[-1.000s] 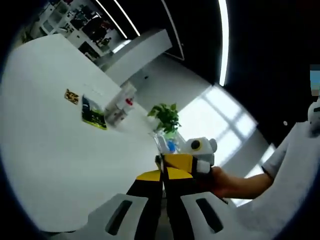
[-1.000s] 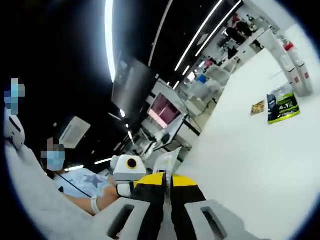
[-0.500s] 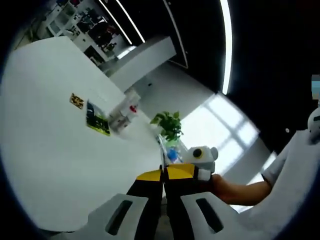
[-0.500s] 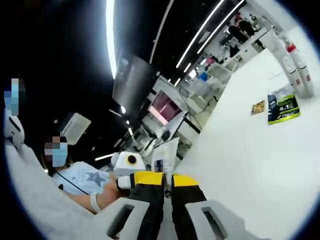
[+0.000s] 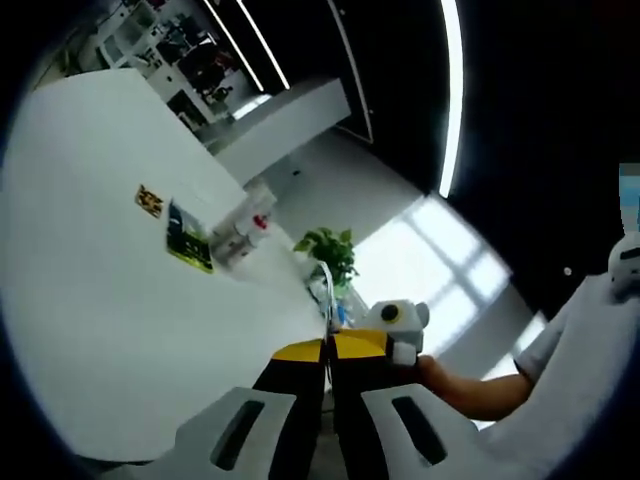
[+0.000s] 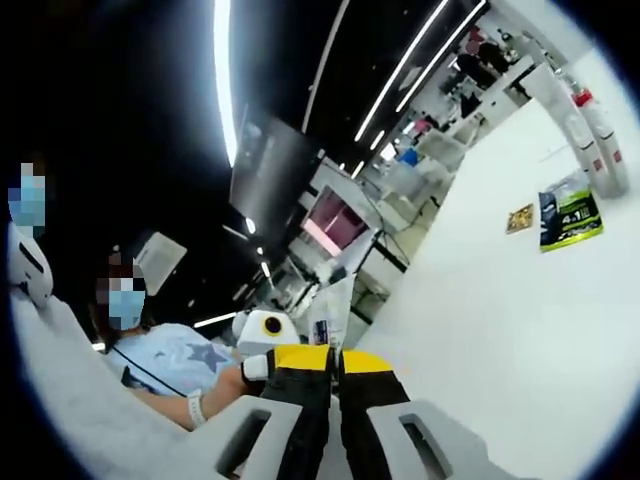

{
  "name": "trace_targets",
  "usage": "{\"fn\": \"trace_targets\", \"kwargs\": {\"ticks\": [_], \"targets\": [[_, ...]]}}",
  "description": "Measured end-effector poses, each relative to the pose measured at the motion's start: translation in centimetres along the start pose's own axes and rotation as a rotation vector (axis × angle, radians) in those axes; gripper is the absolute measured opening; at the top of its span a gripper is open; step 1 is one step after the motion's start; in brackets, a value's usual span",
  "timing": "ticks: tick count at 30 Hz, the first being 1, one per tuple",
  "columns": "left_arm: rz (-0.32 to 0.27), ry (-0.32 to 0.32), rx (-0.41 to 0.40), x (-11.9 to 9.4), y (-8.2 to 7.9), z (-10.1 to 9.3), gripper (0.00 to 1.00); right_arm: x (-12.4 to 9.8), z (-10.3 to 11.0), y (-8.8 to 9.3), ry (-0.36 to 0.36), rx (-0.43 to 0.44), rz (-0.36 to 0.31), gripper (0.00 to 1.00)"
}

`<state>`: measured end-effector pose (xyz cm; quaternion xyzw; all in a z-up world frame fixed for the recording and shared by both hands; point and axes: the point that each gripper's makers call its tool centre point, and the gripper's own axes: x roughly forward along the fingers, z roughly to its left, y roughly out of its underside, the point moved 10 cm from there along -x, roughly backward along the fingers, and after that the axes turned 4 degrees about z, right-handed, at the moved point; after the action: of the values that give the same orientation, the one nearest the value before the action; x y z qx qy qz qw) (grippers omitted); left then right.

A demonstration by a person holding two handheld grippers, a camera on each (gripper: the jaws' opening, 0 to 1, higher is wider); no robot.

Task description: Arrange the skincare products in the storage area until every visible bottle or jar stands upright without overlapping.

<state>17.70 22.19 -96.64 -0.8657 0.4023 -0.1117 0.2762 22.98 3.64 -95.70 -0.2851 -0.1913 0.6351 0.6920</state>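
Both grippers, left gripper (image 5: 325,375) and right gripper (image 6: 335,385), hover clenched and empty above the desk (image 6: 480,330); far-off skincare bottles (image 6: 590,140) could topple under a hurried reach.

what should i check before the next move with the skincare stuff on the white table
1. Left hand-held gripper free: ok, jaws shut with nothing between them.
2. Right hand-held gripper free: ok, jaws shut, nothing held.
3. White bottles upright: not ok, they look laid over on the white table, side by side.
4. Green and black sachet clear of the bottles: ok, it lies flat beside them.
5. Small yellow item identified: cannot tell, too small.
6. Grippers near the products: not ok, both sit far back across the table.
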Motion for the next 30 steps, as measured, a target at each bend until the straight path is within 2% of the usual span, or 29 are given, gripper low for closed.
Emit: {"fn": "trace_targets", "kwargs": {"ticks": [2, 6, 11, 12, 13, 15, 17, 18, 20, 22, 23, 25, 27, 30], "targets": [[0.005, -0.010, -0.019, -0.1, 0.0, 0.0, 0.00, 0.0, 0.0, 0.1, 0.002, -0.002, 0.007, 0.00], [-0.033, -0.012, -0.044, -0.2, -0.2, -0.5, 0.00, 0.0, 0.2, 0.1, -0.020, 0.007, 0.002, 0.00], [-0.041, -0.025, -0.026, -0.2, -0.5, -0.4, 0.00, 0.4, 0.4, -0.6, -0.022, 0.008, 0.011, 0.00], [-0.047, -0.029, -0.012, -0.2, -0.6, -0.3, 0.00, 0.5, 0.4, -0.8, -0.021, 0.012, 0.013, 0.00], [-0.071, -0.080, 0.014, -0.2, -1.0, -0.1, 0.01, 0.6, 0.4, -1.1, -0.019, 0.016, 0.012, 0.00], [-0.073, -0.090, 0.047, -0.2, -1.3, -0.4, 0.04, 0.7, 0.4, -1.6, -0.011, 0.013, 0.012, 0.00], [-0.056, -0.153, 0.167, -0.5, -2.1, -0.5, 0.08, 0.9, 0.5, -2.5, -0.013, 0.001, 0.020, 0.00], [-0.044, -0.209, 0.236, -0.7, -2.4, -0.5, 0.10, 0.9, 0.6, -3.2, -0.008, -0.006, 0.017, 0.00], [-0.020, -0.259, 0.296, -1.1, -2.5, -0.2, 0.17, 1.1, 0.4, -4.3, -0.006, -0.011, 0.018, 0.00], [0.003, -0.347, 0.351, -1.6, -2.5, 0.3, 0.25, 1.3, 0.1, -5.1, 0.007, -0.016, 0.019, 0.00], [0.045, -0.403, 0.400, -1.9, -2.2, 0.6, 0.27, 1.5, -0.2, -5.6, 0.014, -0.016, 0.021, 0.00], [0.151, -0.476, 0.497, -2.3, -1.7, 1.1, 0.24, 1.9, -0.9, -6.5, 0.033, -0.002, 0.024, 0.00], [0.216, -0.547, 0.594, -2.4, -1.3, 1.2, 0.23, 2.4, -1.5, -7.3, 0.045, 0.004, 0.026, 0.00], [0.282, -0.576, 0.668, -2.1, -0.7, 1.1, 0.25, 3.1, -2.1, -8.2, 0.059, 0.009, 0.033, 0.00]]}}
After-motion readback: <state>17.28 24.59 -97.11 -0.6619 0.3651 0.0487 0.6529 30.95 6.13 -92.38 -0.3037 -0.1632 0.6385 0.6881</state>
